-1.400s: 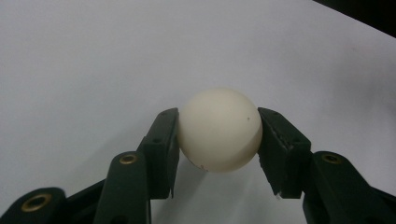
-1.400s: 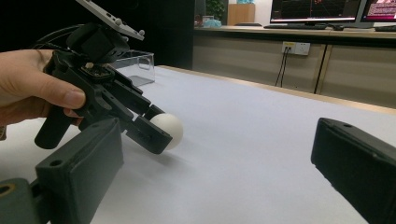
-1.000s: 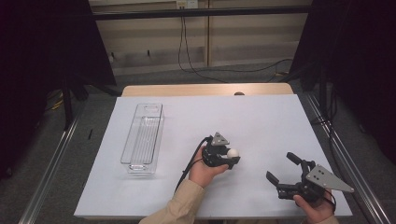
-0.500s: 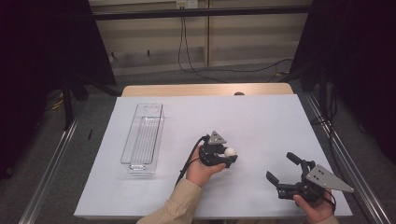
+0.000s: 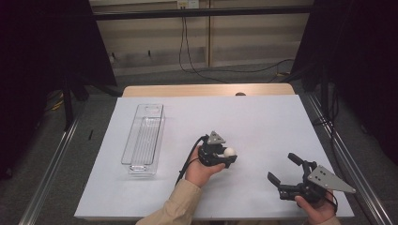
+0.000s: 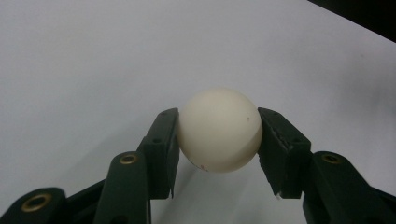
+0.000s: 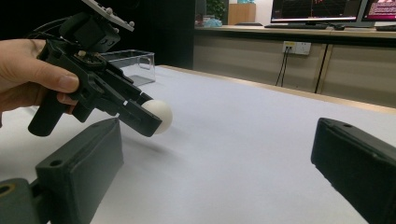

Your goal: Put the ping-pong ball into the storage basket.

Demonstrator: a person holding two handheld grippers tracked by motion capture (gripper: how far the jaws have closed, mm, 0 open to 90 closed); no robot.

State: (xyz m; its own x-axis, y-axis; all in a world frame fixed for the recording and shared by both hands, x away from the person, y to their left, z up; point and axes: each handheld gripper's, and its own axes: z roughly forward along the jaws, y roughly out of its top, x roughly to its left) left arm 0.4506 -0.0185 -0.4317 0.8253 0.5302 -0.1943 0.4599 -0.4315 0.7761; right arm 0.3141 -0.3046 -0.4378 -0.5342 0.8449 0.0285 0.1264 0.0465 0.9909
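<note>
One small white smooth ball (image 6: pixel 219 129) is clamped between the jaws of the left gripper (image 5: pixel 224 157) and held just above the white-covered counter (image 5: pixel 263 117). The carry step is judged in hand. The next move calls for transfer to the one clear rectangular plastic bin (image 5: pixel 143 138), well apart at left. The right gripper (image 5: pixel 285 168) is held wide and empty.

Table (image 5: pixel 263 117) brightly lit from above, surroundings dark; soft shadows; near jaws blurred in gripper views.
</note>
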